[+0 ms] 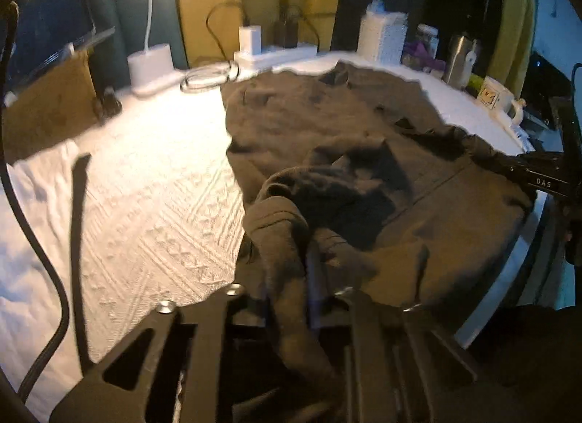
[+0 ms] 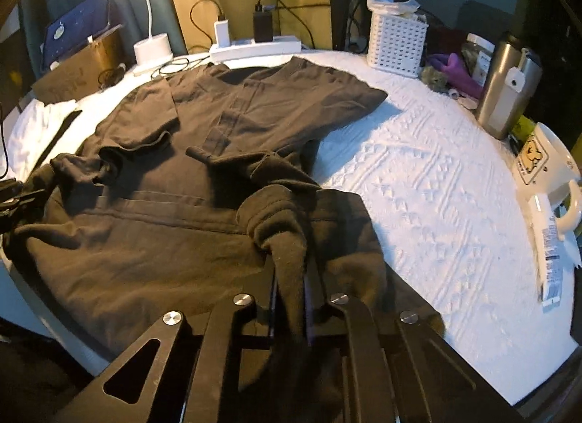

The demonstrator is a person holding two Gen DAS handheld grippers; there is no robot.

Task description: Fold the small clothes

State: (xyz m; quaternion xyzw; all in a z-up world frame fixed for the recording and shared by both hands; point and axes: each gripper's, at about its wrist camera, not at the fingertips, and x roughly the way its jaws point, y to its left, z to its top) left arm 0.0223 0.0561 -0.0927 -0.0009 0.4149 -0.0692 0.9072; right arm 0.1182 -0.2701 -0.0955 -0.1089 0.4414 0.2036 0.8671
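Both tongs are gripping the dark shirt.
Left tongs and right tongs are each pinching its near hem on the white desk.

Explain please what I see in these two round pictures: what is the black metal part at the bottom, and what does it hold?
A person holds a two-finger gripper in each hand; a fisheye camera on each looks along the fingers. One picture is from the left gripper, the other from the right gripper. A dark T-shirt lies on a white textured cloth. Each gripper is shut on a bunched fold at the near edge of the shirt. Behind stand a lamp, a white basket and a steel tumbler.
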